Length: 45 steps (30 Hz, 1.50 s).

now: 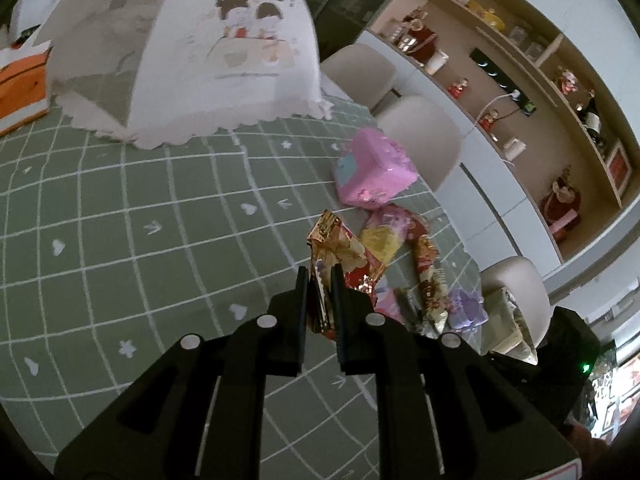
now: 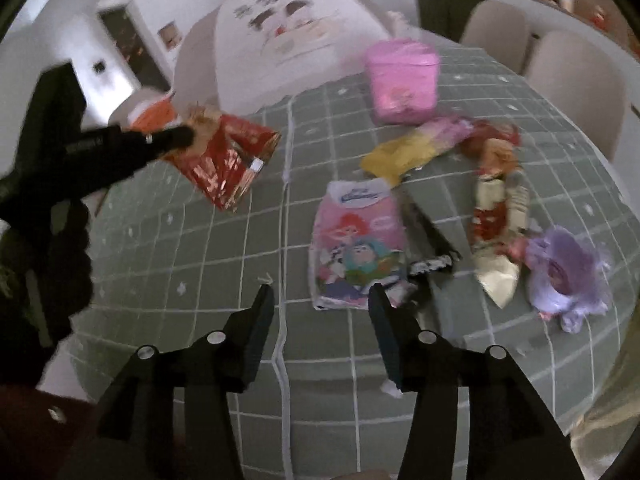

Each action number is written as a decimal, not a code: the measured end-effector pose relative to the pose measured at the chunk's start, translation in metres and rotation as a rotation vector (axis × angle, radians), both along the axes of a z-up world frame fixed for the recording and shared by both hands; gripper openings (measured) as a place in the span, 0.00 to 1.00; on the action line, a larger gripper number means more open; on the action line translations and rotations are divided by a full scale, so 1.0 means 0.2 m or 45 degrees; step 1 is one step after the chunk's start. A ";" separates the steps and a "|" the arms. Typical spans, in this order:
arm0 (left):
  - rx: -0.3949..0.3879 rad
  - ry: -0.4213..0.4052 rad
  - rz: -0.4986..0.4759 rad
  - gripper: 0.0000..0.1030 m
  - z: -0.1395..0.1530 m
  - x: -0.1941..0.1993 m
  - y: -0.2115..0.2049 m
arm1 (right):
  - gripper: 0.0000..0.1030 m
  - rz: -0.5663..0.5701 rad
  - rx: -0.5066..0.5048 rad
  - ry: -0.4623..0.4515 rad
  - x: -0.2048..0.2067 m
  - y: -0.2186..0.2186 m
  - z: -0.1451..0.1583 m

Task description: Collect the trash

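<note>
My left gripper (image 1: pixel 320 276) is shut on a red and gold foil wrapper (image 1: pixel 340 256) and holds it above the green checked tablecloth (image 1: pixel 140 240). In the right wrist view that gripper (image 2: pixel 192 136) holds the same wrapper (image 2: pixel 228 160) at the left. My right gripper (image 2: pixel 320 300) is open and empty, just in front of a pink cartoon wrapper (image 2: pixel 356 248). Beyond lie a black wrapper (image 2: pixel 428 240), a yellow and pink wrapper (image 2: pixel 412 148), a red and cream wrapper (image 2: pixel 496 208) and a crumpled purple wrapper (image 2: pixel 560 272).
A pink tissue pack (image 1: pixel 372 172) lies further back on the table. A white mesh food cover (image 1: pixel 192 52) stands behind it. An orange box (image 1: pixel 20 80) is at the far left. Beige chairs (image 1: pixel 420 140) line the right edge, with shelves (image 1: pixel 520 80) beyond.
</note>
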<state>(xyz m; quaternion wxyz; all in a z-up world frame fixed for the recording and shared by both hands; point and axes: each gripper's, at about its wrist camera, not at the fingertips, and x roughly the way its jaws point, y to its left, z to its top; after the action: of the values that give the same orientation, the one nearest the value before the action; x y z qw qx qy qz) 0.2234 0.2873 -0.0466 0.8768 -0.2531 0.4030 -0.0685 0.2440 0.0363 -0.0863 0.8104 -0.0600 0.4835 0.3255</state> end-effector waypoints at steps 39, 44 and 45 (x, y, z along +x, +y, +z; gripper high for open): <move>0.130 0.098 0.002 0.36 0.00 -0.06 -0.03 | 0.08 -0.399 -0.021 -0.254 0.07 -0.36 0.21; 0.090 0.229 0.168 0.42 -0.15 -0.23 -0.03 | 0.08 -0.599 -0.006 -0.282 0.08 -0.70 0.25; 0.090 0.248 0.199 0.42 -0.17 -0.24 -0.03 | 0.08 -0.624 0.002 -0.269 0.08 -0.75 0.25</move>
<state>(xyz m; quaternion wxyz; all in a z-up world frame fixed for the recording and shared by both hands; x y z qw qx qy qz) 0.1745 0.2809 -0.0812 0.8445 -0.2581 0.4677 0.0391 0.2609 -0.1137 -0.0371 0.9110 0.0259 0.3961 0.1119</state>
